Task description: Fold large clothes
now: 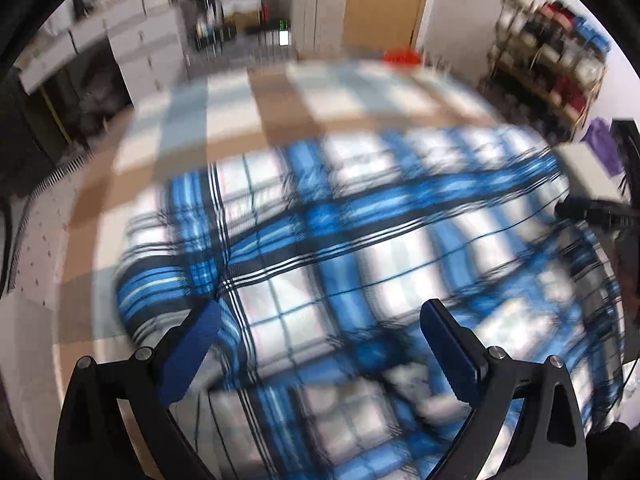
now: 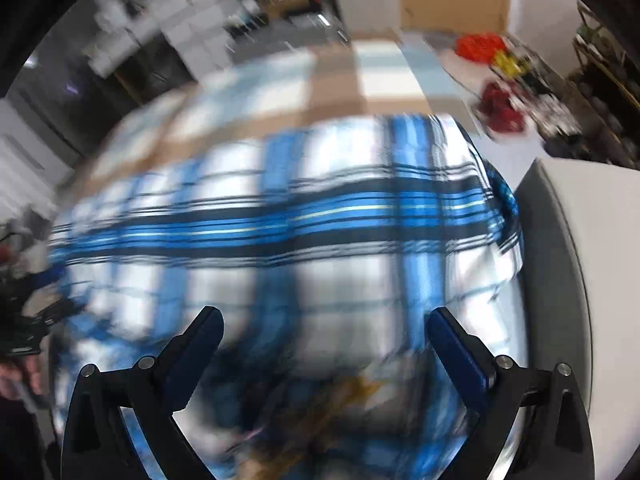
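Note:
A large blue, white and navy plaid shirt [image 1: 360, 248] lies spread over a checked bedspread [image 1: 240, 120]. In the left wrist view my left gripper [image 1: 320, 312] hovers above the shirt's near part with its blue-padded fingers [image 1: 192, 352] wide apart and nothing between them. The same shirt [image 2: 280, 240] fills the right wrist view, where my right gripper [image 2: 324, 320] also hangs open over the cloth, empty. Both views are smeared by motion. The other gripper [image 1: 592, 212] shows as a dark shape at the right edge of the left wrist view.
The bedspread [image 2: 384, 80] is brown, white and pale blue. White drawers [image 1: 140, 40] stand at the back left, a wooden door [image 1: 384, 4] behind, a cluttered shelf [image 1: 552, 64] at the right. A white box-like surface [image 2: 580, 232] borders the shirt on the right. A hand [image 2: 16, 376] shows at far left.

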`<state>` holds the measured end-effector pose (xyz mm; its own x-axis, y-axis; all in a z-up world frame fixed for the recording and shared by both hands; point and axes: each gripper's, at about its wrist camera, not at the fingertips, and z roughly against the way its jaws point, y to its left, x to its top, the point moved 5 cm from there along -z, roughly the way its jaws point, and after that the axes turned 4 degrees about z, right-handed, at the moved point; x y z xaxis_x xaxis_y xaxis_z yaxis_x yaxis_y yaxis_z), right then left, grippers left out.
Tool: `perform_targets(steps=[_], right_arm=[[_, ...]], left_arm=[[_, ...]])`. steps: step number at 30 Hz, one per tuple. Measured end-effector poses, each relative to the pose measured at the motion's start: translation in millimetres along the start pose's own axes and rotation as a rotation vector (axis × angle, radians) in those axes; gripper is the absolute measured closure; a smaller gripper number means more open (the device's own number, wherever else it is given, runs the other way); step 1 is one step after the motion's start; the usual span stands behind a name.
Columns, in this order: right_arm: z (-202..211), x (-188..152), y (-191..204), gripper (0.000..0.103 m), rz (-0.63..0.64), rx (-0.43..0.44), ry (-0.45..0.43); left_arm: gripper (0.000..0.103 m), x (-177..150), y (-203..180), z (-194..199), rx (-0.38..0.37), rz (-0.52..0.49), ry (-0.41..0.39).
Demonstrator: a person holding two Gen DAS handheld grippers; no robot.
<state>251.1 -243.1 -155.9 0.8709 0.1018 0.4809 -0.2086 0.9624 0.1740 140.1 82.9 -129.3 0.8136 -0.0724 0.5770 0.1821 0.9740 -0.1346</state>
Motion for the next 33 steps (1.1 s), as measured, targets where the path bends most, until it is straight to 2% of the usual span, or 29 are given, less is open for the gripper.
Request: perform_targets(steps=[4,9,13,17,21,24,30,33], right_arm=[[77.0,-33.1,48.9,0.000,0.078,0.102,-0.218],[146.4,-73.8,92.9,0.000,0.071,0.211,-0.427],[196.2,-104.8,116.7,0.000,0.081,0.257,-0.566],[225.2,-118.4,132.7,0.000,0.065,0.294,-0.628],[247.0,-136.2,139.8,0.000,0.069,0.295,-0.672],[267.9,-155.2,147.6,0.000,0.061,0.316,-0.702],[285.4,-187.5,160.1,0.000,0.058,0.312,-0.728],[280.1,-193.2,162.6,0.000,0.080,0.259,-0.731]], left_arm=[[0.005,-15.4,-31.8,80.9,0.049,-0.001,-0.200],[0.005,-40.4,-62.2,164.5,0.101,0.026,-0.385],[0.005,-58.8,-74.4,218.7,0.112,0.061,-0.526],[0.005,-79.6,-74.3,268.6,0.087,0.140,-0.637],[0.005,-104.3,-80.7,323.7,0.097,0.203,-0.772],[0.001,-121.0,-84.6,354.5,0.074,0.237,-0.845],[0.001,-139.8,-99.7,368.3,-0.008,0.221,-0.906],[0.001,-135.7,-96.1,345.6,0.032,0.212,-0.905]])
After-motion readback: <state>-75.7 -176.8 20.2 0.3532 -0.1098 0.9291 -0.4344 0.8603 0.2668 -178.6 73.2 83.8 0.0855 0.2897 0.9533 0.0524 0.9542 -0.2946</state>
